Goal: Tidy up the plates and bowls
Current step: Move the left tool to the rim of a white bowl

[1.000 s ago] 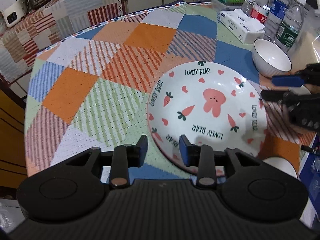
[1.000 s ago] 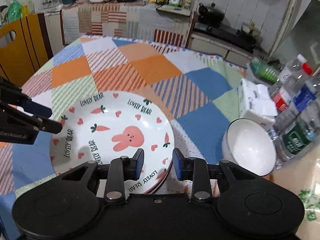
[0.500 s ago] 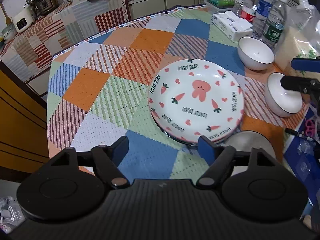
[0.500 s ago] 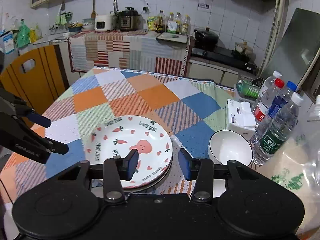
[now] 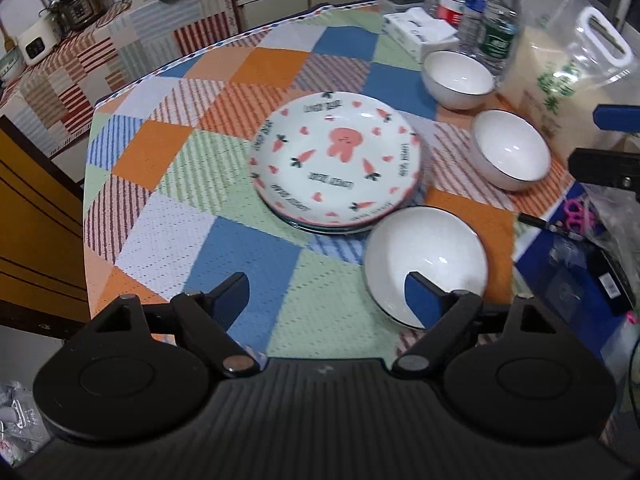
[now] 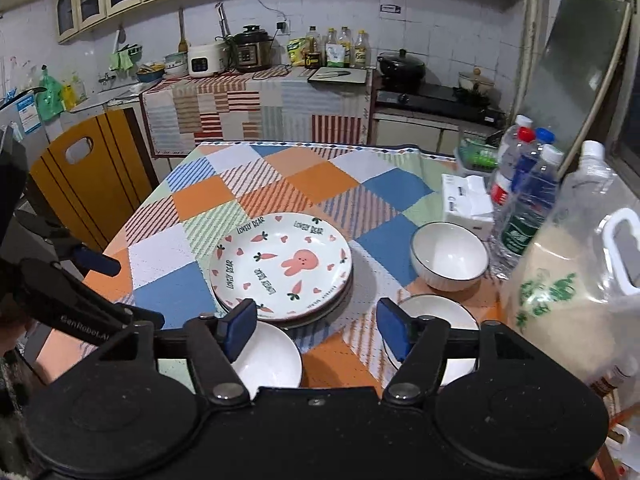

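A stack of white plates with a pink rabbit and carrots (image 5: 335,160) (image 6: 281,264) sits mid-table on the patchwork cloth. Three white bowls stand around it: a near one (image 5: 426,258) (image 6: 270,358), a right one (image 5: 510,150) (image 6: 434,314), and a far one (image 5: 458,74) (image 6: 449,254). My left gripper (image 5: 326,294) is open and empty, raised above the table's near edge, its right finger over the near bowl. My right gripper (image 6: 316,328) is open and empty, raised behind the plates between two bowls.
Water bottles (image 6: 524,196), a tissue box (image 6: 466,202) and a large clear jug (image 6: 576,280) crowd the right side. A wooden chair (image 6: 86,176) stands at the left. A kitchen counter with cookers (image 6: 248,48) is behind. Pens and clutter (image 5: 576,216) lie at the right edge.
Both grippers have opened wide and pulled back and up from the plate stack. The plates stay on the table, and more of the table and bowls shows.
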